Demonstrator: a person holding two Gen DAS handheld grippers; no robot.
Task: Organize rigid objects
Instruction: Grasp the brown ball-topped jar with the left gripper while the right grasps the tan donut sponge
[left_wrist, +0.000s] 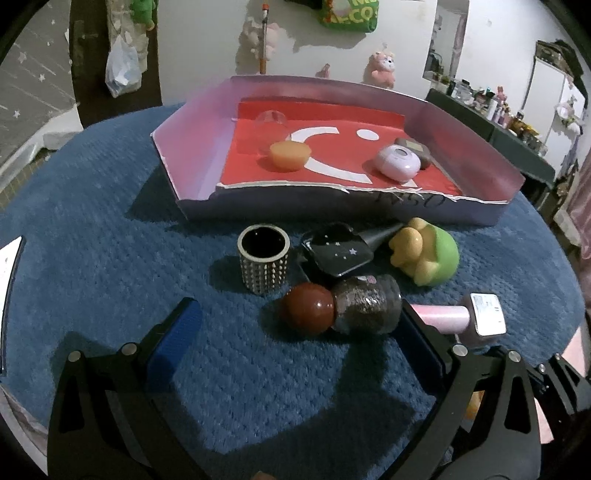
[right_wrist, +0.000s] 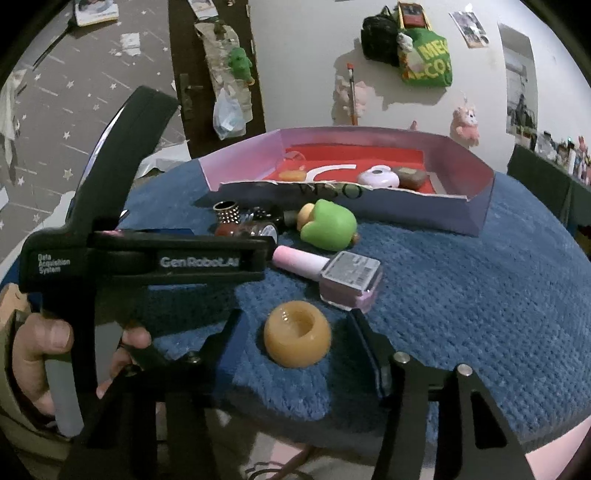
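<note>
My right gripper (right_wrist: 295, 317) is open around an amber ring-shaped cup (right_wrist: 297, 334) on the blue mat (right_wrist: 461, 295); a gap shows on each side of it. Just beyond it lies a pink nail polish bottle (right_wrist: 332, 273). My left gripper (left_wrist: 297, 308) stands open low over the mat. Between its fingers lies a glittery bottle (left_wrist: 365, 306) with a red ball cap (left_wrist: 308, 314), not pinched. Behind it are a studded cup (left_wrist: 263, 264), a black starry piece (left_wrist: 338, 253) and a green-yellow toy (left_wrist: 428, 254).
A lilac-walled tray (left_wrist: 195, 147) with a red floor sits at the back, holding an orange cup (left_wrist: 290, 155), a lilac round case (left_wrist: 398, 160), a brown stone (left_wrist: 413, 147) and a clear dome (left_wrist: 271, 120). A hand (right_wrist: 37, 350) holds the left gripper's handle.
</note>
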